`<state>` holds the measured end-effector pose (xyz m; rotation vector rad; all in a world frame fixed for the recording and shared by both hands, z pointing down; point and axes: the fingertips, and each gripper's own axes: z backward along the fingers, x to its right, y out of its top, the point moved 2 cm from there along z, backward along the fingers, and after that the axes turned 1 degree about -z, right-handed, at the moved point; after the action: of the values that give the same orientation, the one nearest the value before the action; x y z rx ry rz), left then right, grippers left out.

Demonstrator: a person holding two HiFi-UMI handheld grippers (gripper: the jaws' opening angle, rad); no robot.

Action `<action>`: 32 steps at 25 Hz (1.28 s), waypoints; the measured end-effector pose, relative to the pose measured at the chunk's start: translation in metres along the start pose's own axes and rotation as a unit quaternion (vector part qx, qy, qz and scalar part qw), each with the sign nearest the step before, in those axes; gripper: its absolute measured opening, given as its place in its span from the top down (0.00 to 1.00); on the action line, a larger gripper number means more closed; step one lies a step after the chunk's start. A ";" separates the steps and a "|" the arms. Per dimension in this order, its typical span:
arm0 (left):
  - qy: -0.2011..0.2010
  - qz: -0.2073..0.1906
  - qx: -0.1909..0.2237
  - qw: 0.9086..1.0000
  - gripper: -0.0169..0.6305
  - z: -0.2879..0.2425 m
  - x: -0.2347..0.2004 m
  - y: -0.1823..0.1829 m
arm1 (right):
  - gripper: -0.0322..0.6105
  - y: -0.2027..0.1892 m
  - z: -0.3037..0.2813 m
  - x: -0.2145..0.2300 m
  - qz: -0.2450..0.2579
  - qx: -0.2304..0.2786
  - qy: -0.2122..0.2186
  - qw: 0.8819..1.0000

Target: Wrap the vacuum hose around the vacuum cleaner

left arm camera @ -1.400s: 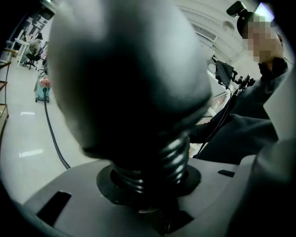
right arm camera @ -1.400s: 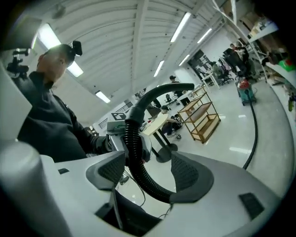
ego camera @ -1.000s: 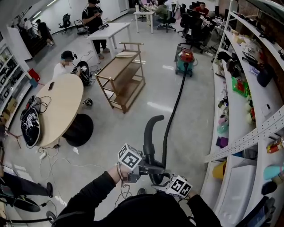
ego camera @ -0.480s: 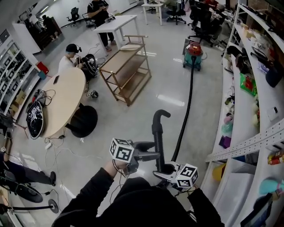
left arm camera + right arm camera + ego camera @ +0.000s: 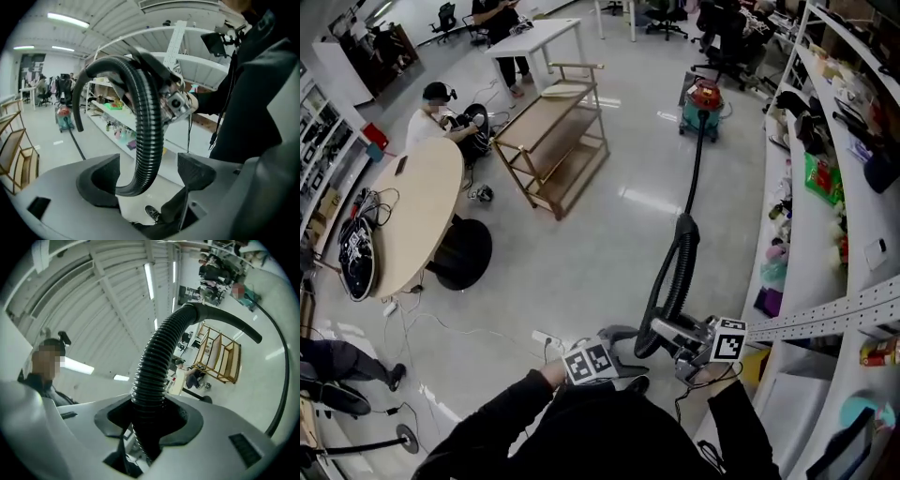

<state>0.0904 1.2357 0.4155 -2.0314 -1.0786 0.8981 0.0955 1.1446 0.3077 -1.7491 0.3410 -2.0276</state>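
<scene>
The red-and-teal vacuum cleaner (image 5: 703, 105) stands far off on the floor, also small in the left gripper view (image 5: 64, 117). Its black ribbed hose (image 5: 680, 262) runs back along the floor and arches up to me. My right gripper (image 5: 661, 330) has just closed, and its jaws are shut on the hose (image 5: 154, 376). My left gripper (image 5: 628, 336) sits lower and to the left and has just opened. In its own view the hose (image 5: 147, 140) curves down between the wide jaws of the left gripper (image 5: 147, 171) without either pad pressing it.
A wooden trolley (image 5: 558, 150) stands mid-floor left of the hose. A round table (image 5: 417, 220) and a person seated on the floor (image 5: 431, 127) are at the left. Curved white shelves (image 5: 825, 216) full of goods line the right side. Cables (image 5: 441, 323) trail near my feet.
The left gripper let go of the hose and dropped lower. The right gripper closed on the hose and swung it up and to the right, so its end now arches above the right gripper.
</scene>
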 end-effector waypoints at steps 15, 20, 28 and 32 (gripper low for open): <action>-0.130 0.036 0.074 0.988 0.70 0.068 -0.114 0.050 | 0.41 0.122 -0.117 0.034 -0.014 0.083 -0.011 0.996; -0.209 0.143 0.105 0.962 0.70 0.100 -0.153 0.072 | 0.40 0.111 -0.084 0.056 0.033 0.083 -0.099 0.991; -0.260 0.276 0.174 0.909 0.70 0.127 -0.228 0.119 | 0.40 0.005 -0.101 0.100 0.252 -0.263 -0.204 0.909; -0.270 0.311 0.177 0.894 0.70 0.122 -0.247 0.138 | 0.40 0.009 -0.128 0.120 0.357 -0.316 -0.196 0.857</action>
<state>-0.0553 0.9886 0.3034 -1.8637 -0.4317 1.9198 -0.0408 1.0671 0.3866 -1.9103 1.3981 -1.0405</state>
